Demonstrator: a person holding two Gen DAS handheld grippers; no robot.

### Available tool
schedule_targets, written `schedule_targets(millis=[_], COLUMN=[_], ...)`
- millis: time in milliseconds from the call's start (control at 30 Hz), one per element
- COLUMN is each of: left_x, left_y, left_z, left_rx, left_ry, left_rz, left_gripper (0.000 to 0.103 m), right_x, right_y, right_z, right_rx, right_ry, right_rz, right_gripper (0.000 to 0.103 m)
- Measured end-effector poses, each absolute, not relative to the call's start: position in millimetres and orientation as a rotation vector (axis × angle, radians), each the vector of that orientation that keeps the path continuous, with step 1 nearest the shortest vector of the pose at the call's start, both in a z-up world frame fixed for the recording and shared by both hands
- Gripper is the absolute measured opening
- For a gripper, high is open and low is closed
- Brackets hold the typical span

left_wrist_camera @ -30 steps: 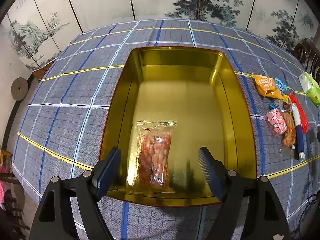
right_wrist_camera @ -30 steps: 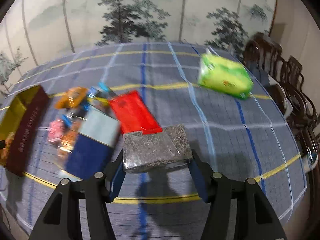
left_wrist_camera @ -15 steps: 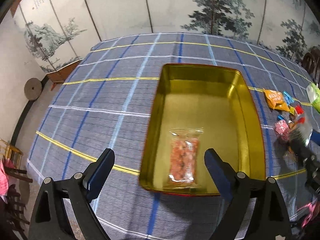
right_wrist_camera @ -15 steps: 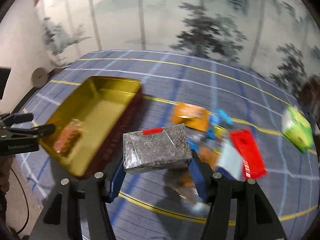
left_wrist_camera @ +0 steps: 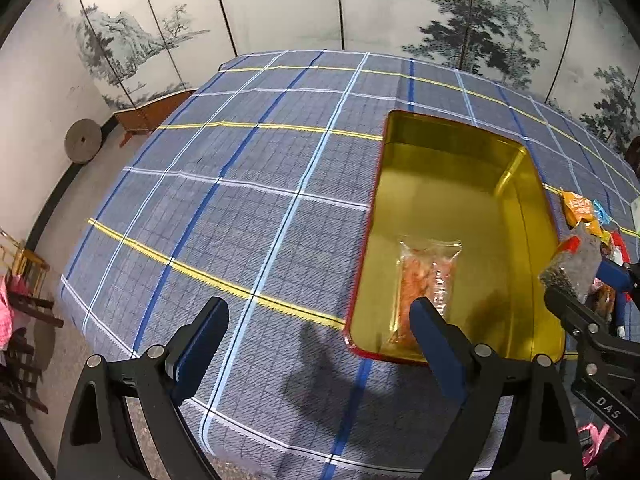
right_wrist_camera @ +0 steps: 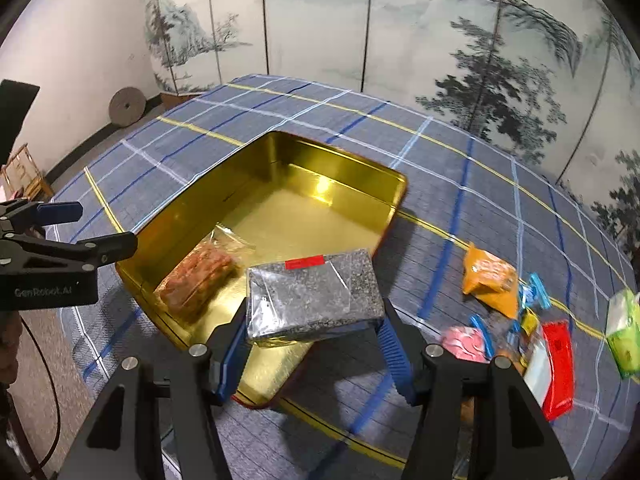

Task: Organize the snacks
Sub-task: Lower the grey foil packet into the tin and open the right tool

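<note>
1. r gripper (right_wrist_camera: 314, 334): jaws partway closed, clamped on the short sides of the grey speckled pack (right_wrist_camera: 314, 294). pack carried flat and level, hanging over the near corner of the gold tin (right_wrist_camera: 340, 168). prob held flat so it can be laid down flat on the tin floor.
2. grey pack: brick-shaped, clear shiny film over dark grainy filling, small red label at the far edge. looks firm, holds its shape between the pads, no sag seen.
3. l gripper (left_wrist_camera: 318, 344): jaws wide apart w/ nothing between them, have just been opening. it sits over the cloth off the tin's left edge, prob pulled aside to leave the tin free for the r side.
4. orange snack bag (left_wrist_camera: 428, 284): already in the tin, flat on the floor at the near end. clear crinkly wrapper, soft, lumpy orange pieces inside.
5. gold tin: rectangular, rounded corners, glossy gold inside, red outer wall. most of the floor bare, so room beside the orange bag.
6. loose snacks (right_wrist_camera: 516, 316): orange pouch, pink piece, blue-wrapped bits, red flat pack, green bag, in a clump on the cloth to the tin's right, still to sort.
7. tablecloth (left_wrist_camera: 240, 200): grey-blue woven plaid w/ yellow, white and blue lines, matte, lies smooth.
</note>
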State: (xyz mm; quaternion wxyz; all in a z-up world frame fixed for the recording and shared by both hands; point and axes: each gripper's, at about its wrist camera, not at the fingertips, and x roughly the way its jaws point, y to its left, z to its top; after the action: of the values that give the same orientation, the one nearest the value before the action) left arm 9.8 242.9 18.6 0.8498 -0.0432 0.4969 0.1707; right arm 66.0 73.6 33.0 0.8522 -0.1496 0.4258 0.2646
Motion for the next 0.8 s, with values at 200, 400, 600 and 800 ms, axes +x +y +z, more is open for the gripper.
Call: schedule_targets(millis=[200, 400, 600, 800], left_x=[5.6, 1.9, 0.2, 0.2], left_y=[250.4, 254.7, 255.9, 254.3], left_z=[18.3, 18.4, 19.9, 22.9], left_rx=[-0.102, -0.107, -0.114, -0.111], left_ry=[1.047, 1.048, 1.047, 1.042], left_rz=[0.374, 0.385, 0.391, 0.379], left_gripper=[0.09, 0.09, 0.09, 0.09], right_x=[68.7, 73.1, 77.4, 79.0], right_y=[92.1, 101.2, 110.0, 118.0], right_z=[23.9, 18.8, 14.2, 5.3], right_rx=[-0.358, -0.397, -0.42, -0.443], right_ry=[0.902, 0.892, 0.902, 0.92], right_rz=[0.584, 0.576, 0.583, 0.589], right_gripper=[0.06, 0.06, 0.06, 0.06])
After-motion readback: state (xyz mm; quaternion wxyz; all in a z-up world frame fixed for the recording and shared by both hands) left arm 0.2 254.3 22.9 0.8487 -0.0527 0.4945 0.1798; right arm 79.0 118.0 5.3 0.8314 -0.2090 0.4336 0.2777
